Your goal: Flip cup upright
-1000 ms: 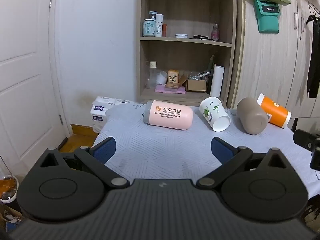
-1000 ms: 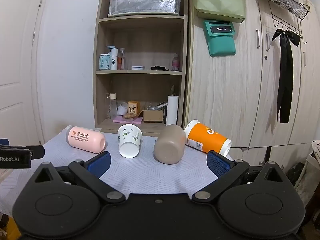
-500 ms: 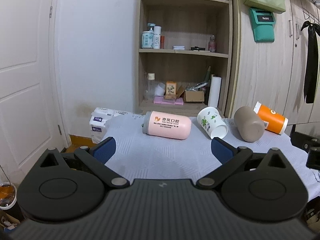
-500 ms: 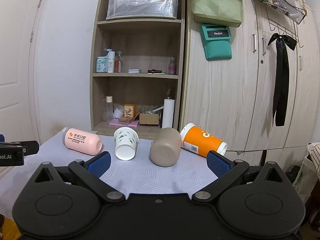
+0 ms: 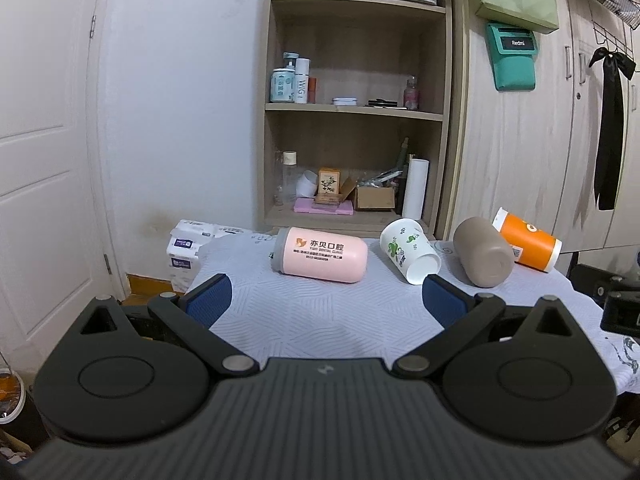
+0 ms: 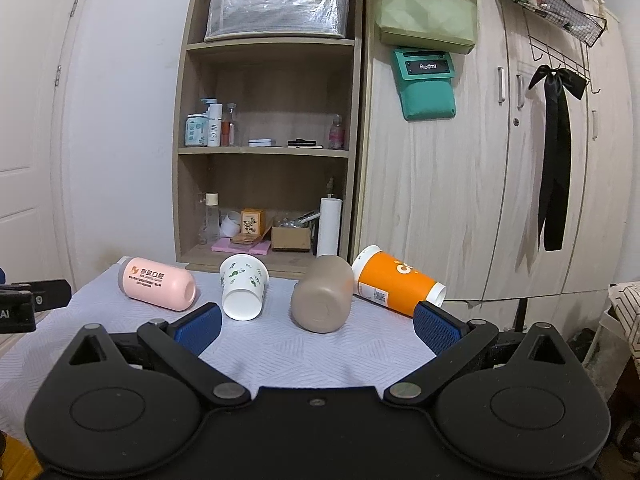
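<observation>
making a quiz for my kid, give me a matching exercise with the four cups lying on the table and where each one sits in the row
Things:
1. pink cup
2. white leaf-print cup
3. taupe cup
4. orange cup

Places, seen from the right wrist camera:
A. second from the right
B. far left
C. far right
D. second from the left

Pairs: 1-B, 2-D, 3-A, 4-C
</observation>
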The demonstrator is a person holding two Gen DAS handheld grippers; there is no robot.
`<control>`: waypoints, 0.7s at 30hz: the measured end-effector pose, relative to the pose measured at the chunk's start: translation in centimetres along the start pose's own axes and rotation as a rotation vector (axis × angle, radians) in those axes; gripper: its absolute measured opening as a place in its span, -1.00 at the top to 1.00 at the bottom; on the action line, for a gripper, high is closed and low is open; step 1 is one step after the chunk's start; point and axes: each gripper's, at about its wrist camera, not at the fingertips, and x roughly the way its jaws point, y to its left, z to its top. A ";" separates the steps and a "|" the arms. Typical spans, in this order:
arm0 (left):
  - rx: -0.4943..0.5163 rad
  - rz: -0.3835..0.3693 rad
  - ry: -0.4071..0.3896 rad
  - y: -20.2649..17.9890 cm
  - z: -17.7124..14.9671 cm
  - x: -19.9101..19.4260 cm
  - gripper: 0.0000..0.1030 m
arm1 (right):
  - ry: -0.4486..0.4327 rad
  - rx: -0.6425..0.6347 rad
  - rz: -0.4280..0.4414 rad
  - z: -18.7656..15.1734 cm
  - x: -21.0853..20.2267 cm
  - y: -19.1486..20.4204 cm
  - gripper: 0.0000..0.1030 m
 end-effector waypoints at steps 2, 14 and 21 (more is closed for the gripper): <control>0.002 0.000 -0.002 -0.1 0.0 0.0 -1.00 | 0.000 0.001 -0.002 0.0 0.0 0.0 -1.00; -0.003 -0.001 0.005 0.3 0.2 -0.1 -1.00 | -0.002 -0.001 -0.005 -0.2 0.2 0.2 -1.00; -0.003 -0.001 0.005 0.2 0.2 -0.1 -1.00 | -0.016 -0.008 0.003 -0.2 0.1 0.4 -1.00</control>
